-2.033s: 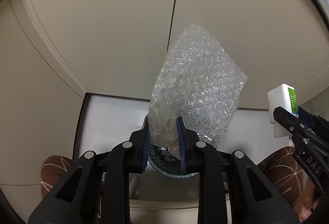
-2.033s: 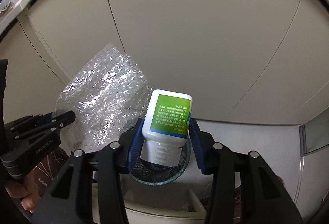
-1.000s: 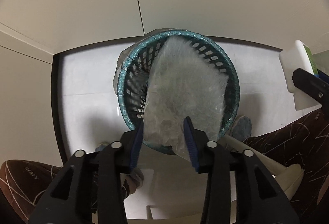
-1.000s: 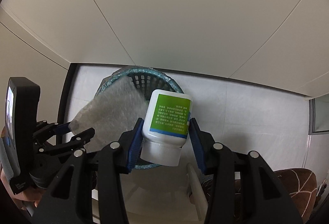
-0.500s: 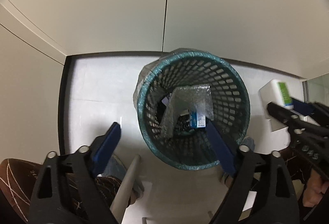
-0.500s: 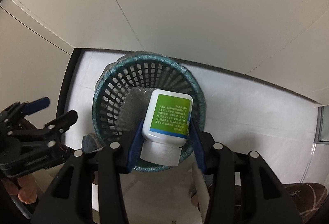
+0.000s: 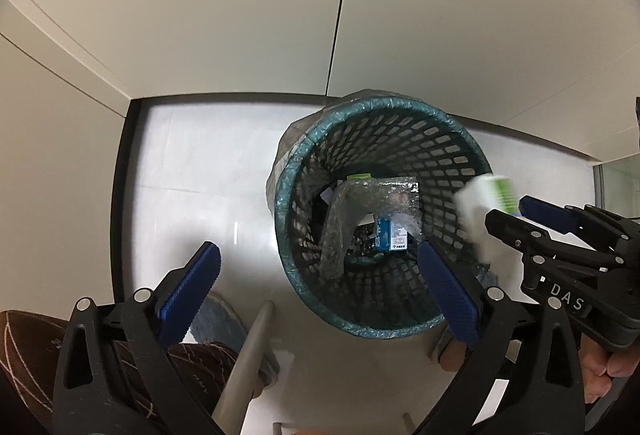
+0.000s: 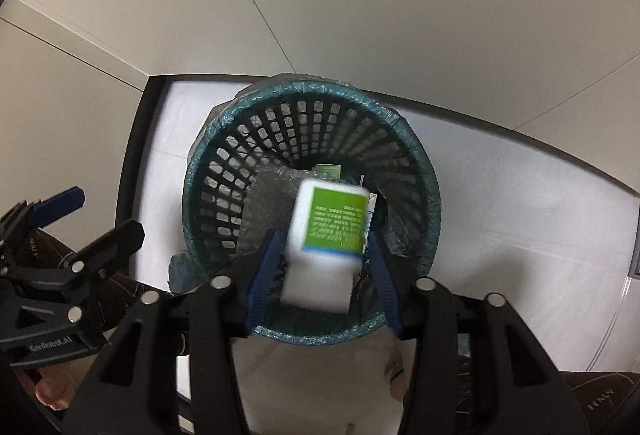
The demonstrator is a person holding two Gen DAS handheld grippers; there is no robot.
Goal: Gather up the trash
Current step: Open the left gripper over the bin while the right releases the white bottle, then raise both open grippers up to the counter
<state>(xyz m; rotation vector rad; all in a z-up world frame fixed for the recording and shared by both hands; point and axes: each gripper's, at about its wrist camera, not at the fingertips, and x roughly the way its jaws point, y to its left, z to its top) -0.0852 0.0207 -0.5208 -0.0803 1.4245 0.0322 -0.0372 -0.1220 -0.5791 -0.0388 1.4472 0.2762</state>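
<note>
Bottle [image 8: 328, 235], white with green label, slips blurred between my right gripper's [image 8: 322, 275] opening jaws above the basket [image 8: 424, 171]; my left gripper [image 7: 316, 287] spreads empty.

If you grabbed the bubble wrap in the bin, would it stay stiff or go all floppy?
Probably floppy: the bubble wrap lies bent and slumped inside the bin. Likely very light, being thin, clear film. It may crinkle and slip.

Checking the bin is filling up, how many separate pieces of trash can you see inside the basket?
3 clearly inside the basket: bubble wrap against the left wall, a blue carton at the bottom, a green-labelled item behind. More may be hidden beneath.
</note>
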